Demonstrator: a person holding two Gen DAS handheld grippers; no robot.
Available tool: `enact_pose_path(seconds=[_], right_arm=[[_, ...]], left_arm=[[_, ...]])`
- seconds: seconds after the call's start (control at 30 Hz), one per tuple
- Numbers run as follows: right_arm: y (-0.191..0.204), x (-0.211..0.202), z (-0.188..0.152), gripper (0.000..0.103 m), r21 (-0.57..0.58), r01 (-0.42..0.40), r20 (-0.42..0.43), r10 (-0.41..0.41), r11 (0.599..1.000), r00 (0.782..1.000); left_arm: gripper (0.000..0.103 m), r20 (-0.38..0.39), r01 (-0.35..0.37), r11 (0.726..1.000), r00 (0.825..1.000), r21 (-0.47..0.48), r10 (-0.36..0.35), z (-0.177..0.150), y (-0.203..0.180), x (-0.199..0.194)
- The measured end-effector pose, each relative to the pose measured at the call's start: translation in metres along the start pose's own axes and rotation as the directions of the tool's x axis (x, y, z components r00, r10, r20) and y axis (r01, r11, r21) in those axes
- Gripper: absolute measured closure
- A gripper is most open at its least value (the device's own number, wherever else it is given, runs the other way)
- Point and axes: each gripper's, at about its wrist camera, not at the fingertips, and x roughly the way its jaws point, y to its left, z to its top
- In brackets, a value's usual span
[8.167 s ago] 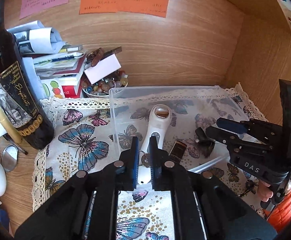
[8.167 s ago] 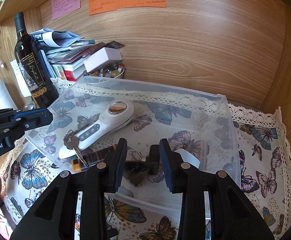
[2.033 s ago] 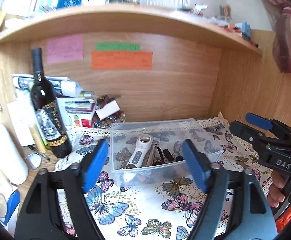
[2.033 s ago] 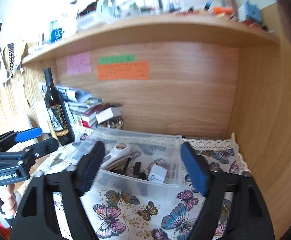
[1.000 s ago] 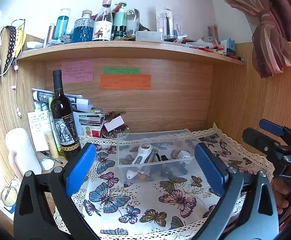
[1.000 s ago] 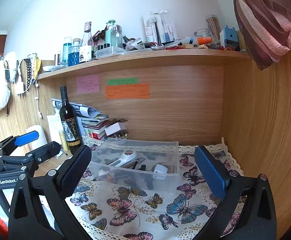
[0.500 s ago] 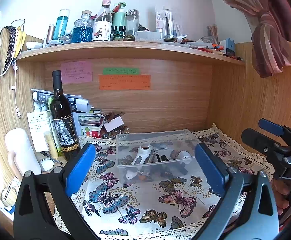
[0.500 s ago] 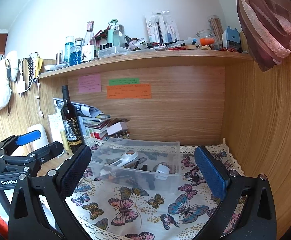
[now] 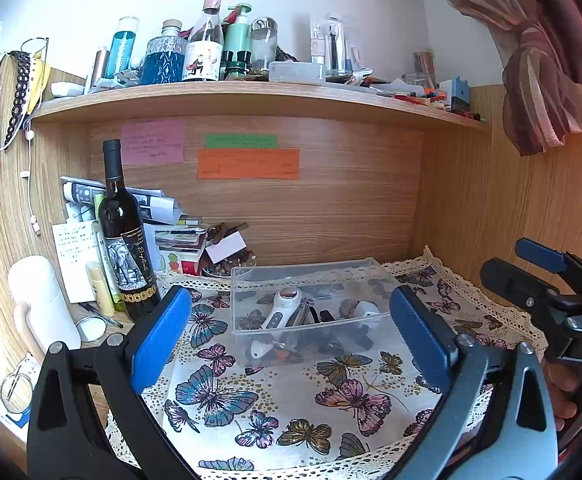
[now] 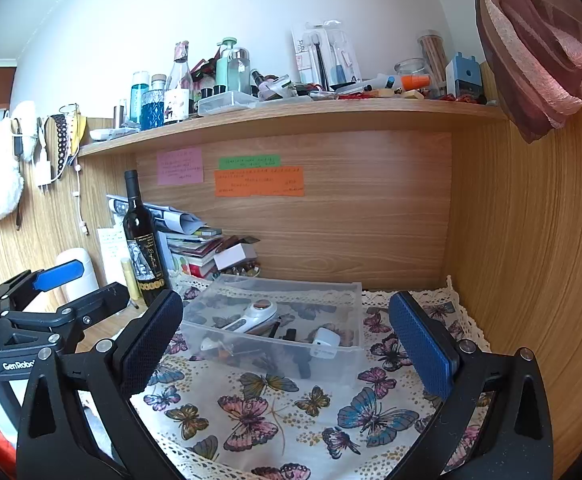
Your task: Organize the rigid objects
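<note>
Nothing moved; clear bin [image 9: 315,276] contents partly indistinct.

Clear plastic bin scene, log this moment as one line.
left gripper open, empty | right gripper open, empty | clear plastic bin on butterfly-print tablecloth, holding white handheld device

The small dark items heaped in the clear bin [image 9: 311,280] blur together behind its frosted wall; writing on the orange note [image 10: 259,181] is too small to read.
</note>
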Motion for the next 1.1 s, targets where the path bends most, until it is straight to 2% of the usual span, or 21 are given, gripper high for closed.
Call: enact_pose_path(seconds=[1.1], right_arm=[[0.0038,-0.0009,0.001,0.0,-0.012,-0.007,0.0,0.007,1.0,1.0]], left_arm=[[0.002,0.009,0.021,1.0,1.0,0.001,-0.021,-0.0003,-0.0046,-0.0055]])
